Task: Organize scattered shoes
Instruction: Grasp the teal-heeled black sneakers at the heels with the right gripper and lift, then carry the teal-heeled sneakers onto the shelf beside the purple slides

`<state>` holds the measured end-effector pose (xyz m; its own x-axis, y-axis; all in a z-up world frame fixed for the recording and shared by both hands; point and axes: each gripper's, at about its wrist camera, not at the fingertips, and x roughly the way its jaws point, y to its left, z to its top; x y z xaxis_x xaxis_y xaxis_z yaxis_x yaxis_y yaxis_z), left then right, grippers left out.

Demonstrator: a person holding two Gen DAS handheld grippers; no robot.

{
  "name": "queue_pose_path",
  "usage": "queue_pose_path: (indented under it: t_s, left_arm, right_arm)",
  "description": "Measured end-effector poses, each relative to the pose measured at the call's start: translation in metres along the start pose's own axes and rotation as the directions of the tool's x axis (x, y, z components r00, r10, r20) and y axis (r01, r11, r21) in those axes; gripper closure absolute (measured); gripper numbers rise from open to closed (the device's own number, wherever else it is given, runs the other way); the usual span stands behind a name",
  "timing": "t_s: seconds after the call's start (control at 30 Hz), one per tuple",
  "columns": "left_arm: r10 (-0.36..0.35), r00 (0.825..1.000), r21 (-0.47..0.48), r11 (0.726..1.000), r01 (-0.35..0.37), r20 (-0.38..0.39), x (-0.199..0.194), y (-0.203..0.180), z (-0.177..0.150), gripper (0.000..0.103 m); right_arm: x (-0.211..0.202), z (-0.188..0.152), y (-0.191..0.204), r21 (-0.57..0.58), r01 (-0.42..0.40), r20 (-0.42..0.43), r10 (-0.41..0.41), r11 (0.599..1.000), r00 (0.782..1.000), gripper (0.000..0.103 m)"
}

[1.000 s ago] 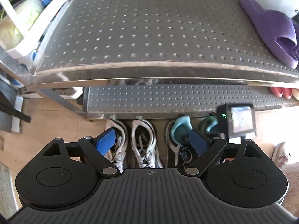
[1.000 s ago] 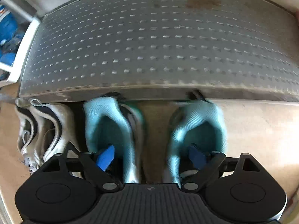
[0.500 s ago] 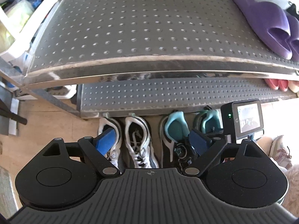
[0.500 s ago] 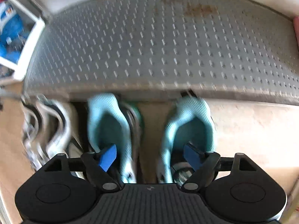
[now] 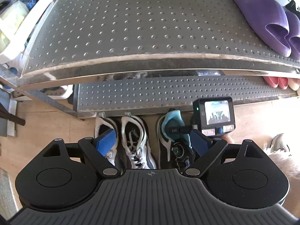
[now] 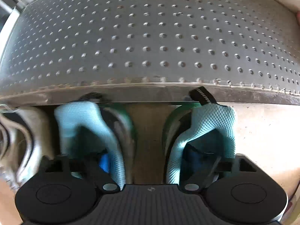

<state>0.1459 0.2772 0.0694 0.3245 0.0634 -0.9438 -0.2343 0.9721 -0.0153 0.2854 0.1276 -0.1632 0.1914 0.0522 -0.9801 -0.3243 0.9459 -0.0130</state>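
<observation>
A pair of sneakers with teal lining stands on the floor, toes under the metal rack. In the right wrist view my right gripper [image 6: 148, 157] hangs over them, pointing down. One blue pad [image 6: 104, 162] dips into the left teal sneaker [image 6: 80, 120], the other into the right teal sneaker [image 6: 211, 123]. The jaws are spread and the pads press on nothing. My left gripper [image 5: 151, 142] hovers open above a white sneaker [image 5: 135, 136] and its mate [image 5: 104, 125], holding nothing. Beside them one teal sneaker [image 5: 168, 120] shows.
The rack's studded lower shelf [image 6: 150, 37] overhangs the shoes' toes. Purple slippers [image 5: 262, 18] lie on the top shelf, red shoes [image 5: 275, 81] on the lower shelf at right. A white bin [image 5: 11, 37] stands left. Another sneaker [image 5: 279, 144] lies on the floor at right.
My right gripper has sunk toward the teal pair, with its jaws a little wider and the pads now inside the shoe openings. The left gripper has stayed put.
</observation>
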Motion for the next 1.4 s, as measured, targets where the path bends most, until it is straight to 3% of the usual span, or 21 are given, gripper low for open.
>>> queue_pose_path:
  t_s: [0.03, 0.07, 0.13, 0.2, 0.43, 0.6, 0.77, 0.9, 1.07, 1.23, 1.33, 1.37, 1.4]
  left_arm:
    - [0.001, 1.0, -0.002, 1.0, -0.001, 0.001, 0.0, 0.0, 0.0, 0.013]
    - [0.002, 1.0, -0.003, 1.0, -0.002, 0.005, -0.001, 0.001, 0.001, 0.013]
    - [0.005, 1.0, -0.005, 1.0, -0.005, 0.012, -0.003, 0.001, 0.002, 0.013]
    - [0.014, 1.0, -0.007, 1.0, -0.014, 0.024, -0.007, 0.002, 0.003, 0.013]
    - [0.042, 0.997, 0.007, 0.999, -0.043, 0.057, -0.02, 0.004, -0.002, 0.013]
    - [0.035, 0.996, 0.017, 0.999, -0.037, 0.086, -0.033, 0.002, -0.011, 0.013]
    - [0.055, 0.99, 0.057, 0.996, -0.063, 0.132, -0.046, -0.006, -0.022, 0.013]
    - [0.034, 0.98, 0.138, 0.988, -0.063, 0.198, -0.057, -0.018, -0.033, 0.013]
    - [0.021, 0.968, 0.182, 0.981, -0.068, 0.251, -0.067, -0.017, -0.041, 0.013]
    - [0.033, 0.956, 0.063, 0.997, -0.054, 0.292, -0.075, 0.011, -0.036, 0.013]
    - [0.018, 0.948, 0.013, 1.0, -0.023, 0.319, -0.08, 0.021, -0.031, 0.013]
    - [0.009, 0.947, 0.004, 1.0, -0.01, 0.322, -0.08, 0.023, -0.028, 0.013]
    - [0.0, 0.946, -0.005, 1.0, 0.002, 0.325, -0.08, 0.024, -0.026, 0.013]
  right_arm:
    - [-0.001, -0.002, -0.001, -0.002, -0.004, 0.011, 0.005, 1.0, 1.0, 0.029]
    - [-0.01, -0.008, -0.001, -0.02, -0.028, 0.047, 0.029, 0.999, 0.998, 0.049]
    - [-0.028, -0.023, -0.008, -0.014, -0.07, 0.085, 0.071, 0.997, 0.994, 0.079]
    - [-0.042, -0.038, -0.017, 0.013, -0.124, 0.104, 0.122, 0.992, 0.987, 0.079]
    - [-0.126, -0.102, -0.033, -0.037, -0.175, 0.229, 0.179, 0.984, 0.957, 0.08]
    - [-0.187, -0.138, -0.072, 0.011, -0.228, 0.323, 0.212, 0.974, 0.922, 0.08]
    - [-0.233, -0.139, -0.085, 0.03, -0.248, 0.414, 0.213, 0.968, 0.885, 0.08]
    - [-0.285, -0.142, -0.092, -0.016, -0.231, 0.501, 0.208, 0.973, 0.84, 0.08]
    - [-0.327, -0.117, -0.079, -0.069, -0.197, 0.584, 0.2, 0.978, 0.787, 0.08]
    - [-0.349, -0.065, -0.041, -0.153, -0.148, 0.646, 0.212, 0.977, 0.733, 0.08]
    - [-0.349, -0.023, -0.012, -0.188, -0.107, 0.713, 0.211, 0.976, 0.669, 0.079]
    - [-0.334, -0.003, 0.005, -0.223, -0.027, 0.749, 0.189, 0.974, 0.635, 0.072]
    - [-0.323, 0.006, 0.014, -0.252, 0.006, 0.761, 0.194, 0.968, 0.619, 0.057]
